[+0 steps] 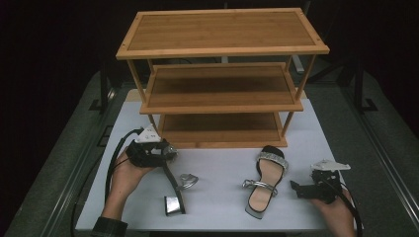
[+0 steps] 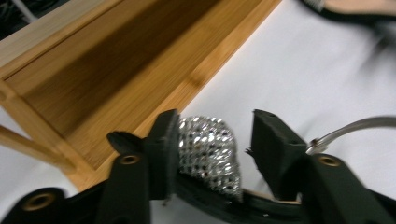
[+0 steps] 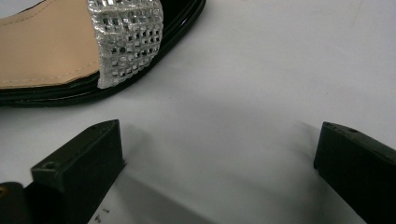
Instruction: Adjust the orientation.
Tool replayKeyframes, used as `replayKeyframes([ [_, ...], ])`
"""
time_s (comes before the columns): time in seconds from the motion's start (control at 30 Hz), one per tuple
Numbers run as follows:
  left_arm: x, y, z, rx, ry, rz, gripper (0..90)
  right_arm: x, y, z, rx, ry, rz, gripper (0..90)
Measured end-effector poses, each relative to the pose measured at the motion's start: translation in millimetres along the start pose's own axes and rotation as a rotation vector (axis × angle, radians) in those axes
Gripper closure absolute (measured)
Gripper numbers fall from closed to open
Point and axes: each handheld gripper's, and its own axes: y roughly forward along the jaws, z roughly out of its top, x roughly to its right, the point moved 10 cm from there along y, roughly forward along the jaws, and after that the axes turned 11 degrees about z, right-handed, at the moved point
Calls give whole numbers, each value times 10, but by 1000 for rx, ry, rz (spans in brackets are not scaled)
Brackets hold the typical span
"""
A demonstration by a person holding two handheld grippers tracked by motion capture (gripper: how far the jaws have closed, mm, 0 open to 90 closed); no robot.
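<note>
Left tool (image 2: 210, 154) straddling the toe of a tipped-over sandal (image 1: 173, 190), jaws either side of the rhinestone strap (image 2: 208, 151), not yet pinched shut. Better to close on the sole edge, then lift toward the bamboo rack (image 1: 222, 106). Right tool (image 1: 302, 190) gaping wide, empty, beside the upright sandal (image 1: 266, 182) on the tabletop (image 1: 217, 207).

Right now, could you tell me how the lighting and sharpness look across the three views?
High view: the surroundings are dark, the white table is lit, and the wooden rack shades its lower shelves. Left gripper view: the rhinestone strap between the jaws is fairly sharp, while the other sandal at top right is blurred. Right gripper view: sharp, with soft jaw shadows on the table.
</note>
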Motion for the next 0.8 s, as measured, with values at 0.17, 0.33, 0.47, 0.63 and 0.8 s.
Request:
replayKeyframes([
  [0.17,-55,-68,-57,7,-19,3,610,0,0,1,0,1,1,6],
  [0.33,-174,-175,-192,11,-68,-4,611,-1,0,0,0,2,1,6],
  [0.47,-261,-244,-331,9,-104,-3,612,-1,0,0,0,2,1,6],
  [0.63,-377,-292,-590,-28,-146,-13,613,-1,0,0,0,1,1,6],
  [0.8,-450,-279,-827,-70,-185,-30,614,-2,-1,0,0,3,1,6],
])
